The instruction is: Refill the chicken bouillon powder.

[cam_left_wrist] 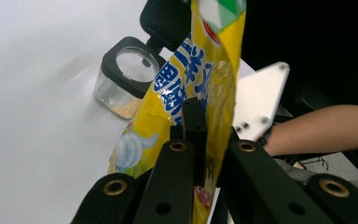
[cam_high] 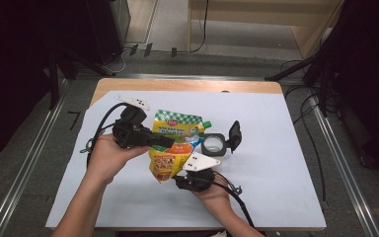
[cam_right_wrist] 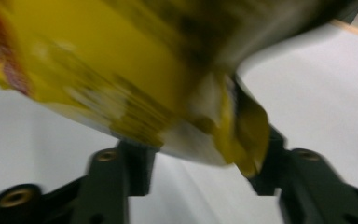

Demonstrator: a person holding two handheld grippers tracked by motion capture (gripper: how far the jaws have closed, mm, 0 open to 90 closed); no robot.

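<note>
Yellow printed plastic pouch (cam_high: pixel 170 148) is pinched by both the left gripper (cam_high: pixel 164 142) and right gripper (cam_high: pixel 180 178); at three o'clock, an open clear jar (cam_high: pixel 213 144) holds pale crumbs.

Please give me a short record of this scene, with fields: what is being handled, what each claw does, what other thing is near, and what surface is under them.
Handled thing: yellow pouch with a green-checked top and a spout, held above the table
Left claw: shut on the pouch, pinching it flat
Right claw: jaws on both sides of the pouch's lower end; picture blurred, so a firm grip is not certain
Nearby thing: small clear jar with a black flip lid standing open
Surface: white sheet on a wooden table
</note>
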